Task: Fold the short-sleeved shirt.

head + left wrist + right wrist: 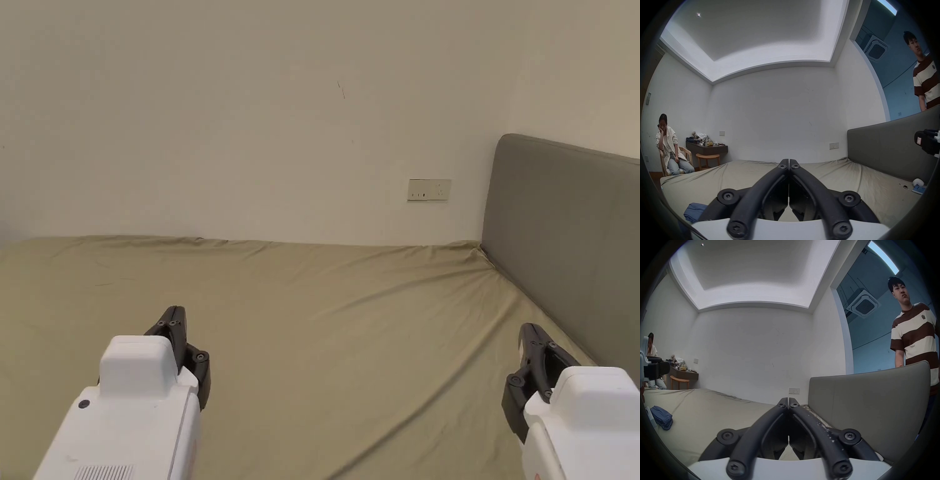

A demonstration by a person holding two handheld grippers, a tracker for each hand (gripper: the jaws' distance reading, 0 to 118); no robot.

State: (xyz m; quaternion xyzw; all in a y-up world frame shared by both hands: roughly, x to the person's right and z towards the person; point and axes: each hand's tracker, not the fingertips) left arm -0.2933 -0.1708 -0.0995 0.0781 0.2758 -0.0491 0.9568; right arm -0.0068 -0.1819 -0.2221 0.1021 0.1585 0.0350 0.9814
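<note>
A blue garment (661, 417) lies bunched on the olive bed sheet (325, 325) at the left in the right gripper view; it also peeks out low on the left as blue cloth (693, 211) in the left gripper view. My left gripper (175, 310) hovers above the sheet at the lower left, shut, with nothing between its jaws (789, 160). My right gripper (525, 328) hovers at the lower right beside the headboard, shut and empty too (788, 398). Both point toward the far wall.
A grey padded headboard (562, 237) bounds the bed on the right. A wall (250, 125) with a socket plate (429, 189) runs behind. One person sits on a chair (670, 146) at the far left; another stands behind the headboard (914, 340). Small items (918, 185) lie near the headboard.
</note>
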